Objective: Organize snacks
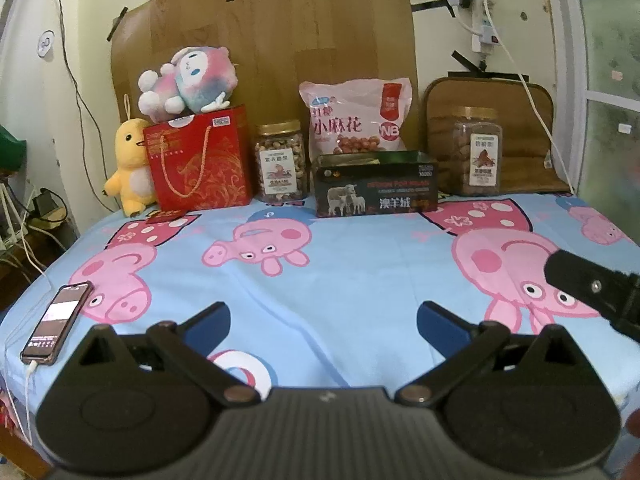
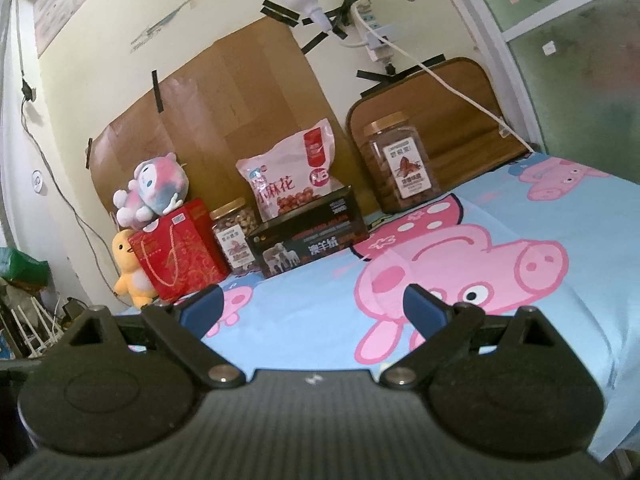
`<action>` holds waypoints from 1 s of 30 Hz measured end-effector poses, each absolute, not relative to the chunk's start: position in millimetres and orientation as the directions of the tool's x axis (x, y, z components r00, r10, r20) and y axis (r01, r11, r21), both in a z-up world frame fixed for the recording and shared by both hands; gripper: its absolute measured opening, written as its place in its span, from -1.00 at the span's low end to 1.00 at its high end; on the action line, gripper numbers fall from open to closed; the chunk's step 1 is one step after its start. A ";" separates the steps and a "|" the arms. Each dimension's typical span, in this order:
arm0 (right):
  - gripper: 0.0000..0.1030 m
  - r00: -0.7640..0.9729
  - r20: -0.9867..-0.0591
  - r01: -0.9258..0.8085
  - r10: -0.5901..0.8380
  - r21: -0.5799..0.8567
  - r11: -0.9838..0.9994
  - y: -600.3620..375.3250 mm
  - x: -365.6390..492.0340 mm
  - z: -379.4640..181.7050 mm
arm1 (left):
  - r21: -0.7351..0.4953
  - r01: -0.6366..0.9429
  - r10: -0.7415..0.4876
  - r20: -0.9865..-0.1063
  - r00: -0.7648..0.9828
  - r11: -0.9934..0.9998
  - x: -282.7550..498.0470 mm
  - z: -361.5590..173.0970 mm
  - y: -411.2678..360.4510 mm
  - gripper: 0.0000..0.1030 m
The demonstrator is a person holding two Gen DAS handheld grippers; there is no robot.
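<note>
The jaws of the left gripper (image 1: 323, 322) were spread wide with nothing held between them, above a blue cartoon-pig sheet (image 1: 360, 264). The right gripper (image 2: 313, 307) was likewise held wide apart and empty over the same sheet; one of its black fingers was seen at the right edge of the left wrist view. A phone (image 1: 56, 322) was laid on the sheet near the left edge. The snacks were lined up well ahead, at the wall: a red gift bag (image 1: 198, 160), a small nut jar (image 1: 282, 160) beside it, a dark open box (image 1: 376, 188), a pink snack bag (image 1: 356, 118) behind the box, and a larger jar (image 1: 468, 152) apart to the right. A pink plush (image 1: 188, 80) was perched on the gift bag, a yellow duck plush (image 1: 130, 166) beside it.
</note>
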State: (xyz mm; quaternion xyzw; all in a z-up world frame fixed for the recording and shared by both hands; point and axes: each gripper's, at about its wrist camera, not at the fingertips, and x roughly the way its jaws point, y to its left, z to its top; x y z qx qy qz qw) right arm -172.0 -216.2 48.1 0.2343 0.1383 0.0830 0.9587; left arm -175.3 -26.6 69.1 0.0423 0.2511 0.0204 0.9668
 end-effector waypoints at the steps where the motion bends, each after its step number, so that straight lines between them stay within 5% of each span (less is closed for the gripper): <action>1: 0.90 0.948 -0.227 -0.092 0.222 0.473 0.876 -217.0 -171.3 47.9 | 0.091 -0.024 0.065 -0.481 0.875 0.996 -174.9 69.7 -25.9 1.00; 30: 0.90 0.942 -0.234 -0.109 0.239 0.461 0.881 -214.5 -170.1 47.2 | 0.092 -0.027 0.070 -0.497 0.865 0.995 -171.0 67.0 -22.6 1.00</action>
